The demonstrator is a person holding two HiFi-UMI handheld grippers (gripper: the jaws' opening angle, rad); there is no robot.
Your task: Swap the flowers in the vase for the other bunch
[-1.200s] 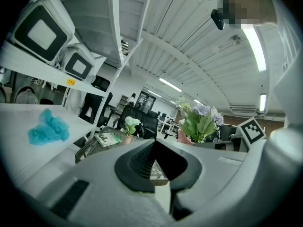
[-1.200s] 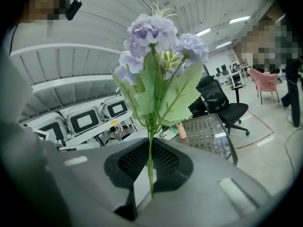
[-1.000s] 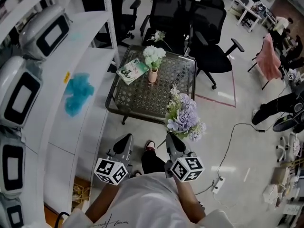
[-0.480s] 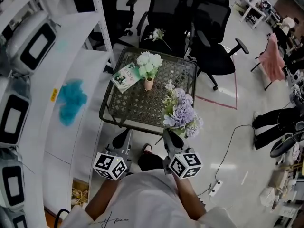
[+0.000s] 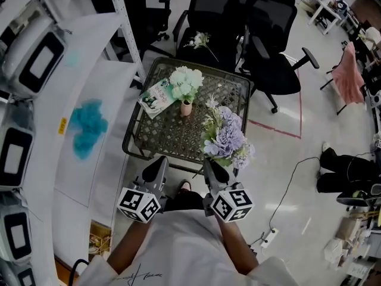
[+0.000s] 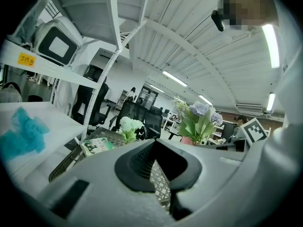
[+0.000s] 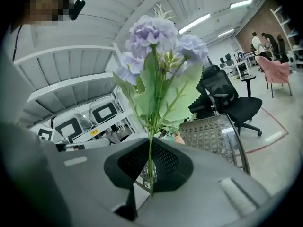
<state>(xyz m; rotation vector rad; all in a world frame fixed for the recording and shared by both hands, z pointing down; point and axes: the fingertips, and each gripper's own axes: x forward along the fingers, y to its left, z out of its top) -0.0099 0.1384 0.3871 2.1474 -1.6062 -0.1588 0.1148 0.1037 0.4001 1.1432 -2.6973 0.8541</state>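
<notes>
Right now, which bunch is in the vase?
The white bunch, upright in the pink vase; the purple bunch is in the right gripper, a third bunch lies on the chair.

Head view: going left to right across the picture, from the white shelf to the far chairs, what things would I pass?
blue cloth → booklet → white flowers in a vase → purple bunch → pink cloth

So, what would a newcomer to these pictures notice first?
Most likely the purple bunch, held upright by its stem in the shut right gripper at the near edge of the mesh table. Next, the white flowers standing in the small pink vase on that table.
</notes>
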